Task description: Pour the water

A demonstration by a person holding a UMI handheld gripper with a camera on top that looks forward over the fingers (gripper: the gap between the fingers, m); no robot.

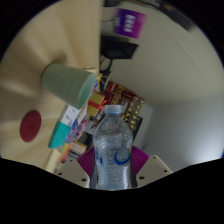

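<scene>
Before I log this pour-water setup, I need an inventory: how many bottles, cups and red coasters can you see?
Water bottles: 1, the clear bottle held between the fingers of the gripper
Cups: 1, the pale green cup on the table
Red round coasters: 1, the red coaster beside the cup
Total: 3

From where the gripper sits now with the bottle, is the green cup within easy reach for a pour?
Probably yes. The gripper is shut on the water bottle, and the green cup stands beyond it on the table with nothing between. The bottle's cap looks still on, which would block pouring.
</scene>
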